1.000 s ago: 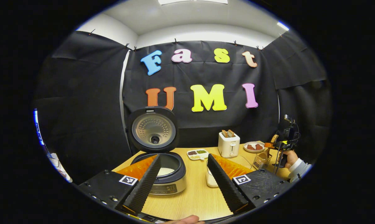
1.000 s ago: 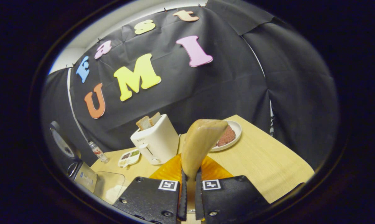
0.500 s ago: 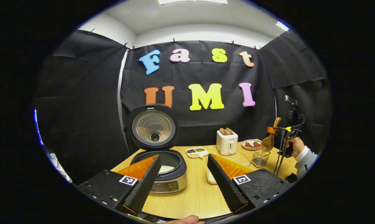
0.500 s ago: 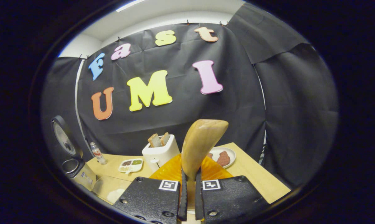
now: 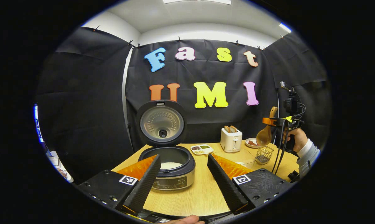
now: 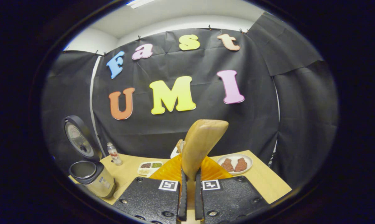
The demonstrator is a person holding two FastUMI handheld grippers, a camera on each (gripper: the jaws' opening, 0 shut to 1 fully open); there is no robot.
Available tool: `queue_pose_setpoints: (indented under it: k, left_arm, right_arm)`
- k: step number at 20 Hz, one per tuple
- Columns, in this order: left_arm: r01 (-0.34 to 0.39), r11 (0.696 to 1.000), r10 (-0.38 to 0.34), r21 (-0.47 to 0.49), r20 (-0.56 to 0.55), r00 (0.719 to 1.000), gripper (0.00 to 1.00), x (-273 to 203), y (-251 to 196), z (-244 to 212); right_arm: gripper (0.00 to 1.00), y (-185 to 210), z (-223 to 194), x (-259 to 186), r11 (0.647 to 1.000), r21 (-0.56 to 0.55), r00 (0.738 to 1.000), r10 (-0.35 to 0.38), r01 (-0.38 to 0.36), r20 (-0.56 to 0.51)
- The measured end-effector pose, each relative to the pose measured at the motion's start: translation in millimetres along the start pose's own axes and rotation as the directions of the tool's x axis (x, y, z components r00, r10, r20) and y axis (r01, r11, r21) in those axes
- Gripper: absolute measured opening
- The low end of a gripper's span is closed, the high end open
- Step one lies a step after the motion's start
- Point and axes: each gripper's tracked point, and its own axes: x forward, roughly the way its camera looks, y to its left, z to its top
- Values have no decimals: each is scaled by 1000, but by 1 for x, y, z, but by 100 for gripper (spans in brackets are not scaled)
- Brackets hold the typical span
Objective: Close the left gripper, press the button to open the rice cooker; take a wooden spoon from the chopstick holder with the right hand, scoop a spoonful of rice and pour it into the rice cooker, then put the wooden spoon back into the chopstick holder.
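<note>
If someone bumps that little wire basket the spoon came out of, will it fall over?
Probably easily. The chopstick holder is thin open wire, so likely light. It looks empty now, since the wooden spoon hangs above it, leaving nothing to weigh it down. It might slide across the smooth table first.

open rice cooker (image 5: 171,166), toaster (image 5: 231,140) behind

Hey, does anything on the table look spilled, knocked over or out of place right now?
Nothing stands out. The silver rice cooker stands open, the wire chopstick holder is upright, and the right gripper holds the wooden spoon.
</note>
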Motion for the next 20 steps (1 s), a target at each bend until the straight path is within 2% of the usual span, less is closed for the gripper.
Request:
queue_pose_setpoints:
  k: [3, 7, 9, 14, 18, 20]
  left_arm:
    - [6, 1000, -6, 5, 34, 999, 95, -7, 1, 8]
    - [21, 1000, -21, -2, 67, 998, 95, -11, 1, 16]
    - [24, 1000, -23, -5, 69, 997, 95, -9, 3, 16]
    - [12, 1000, -12, -10, 51, 999, 95, -3, 13, 9]
    - [12, 999, -11, -31, 33, 999, 95, 3, 17, 1]
    - [-1, 999, 2, -32, 30, 1000, 96, 7, 21, -3]
  right_arm:
    - [15, 29, -19, 12, 1000, -25, 1000, 17, -18, -16]
    - [15, 51, -65, 33, 997, -76, 997, -21, 15, -73]
    - [15, 64, -90, 46, 997, -75, 994, -13, 5, -109]
    - [15, 71, -136, 58, 993, -111, 987, -45, 28, -156]
    - [15, 64, -153, 60, 979, -187, 986, -108, 83, -128]
    - [15, 68, -164, 59, 973, -215, 985, -114, 84, -129]
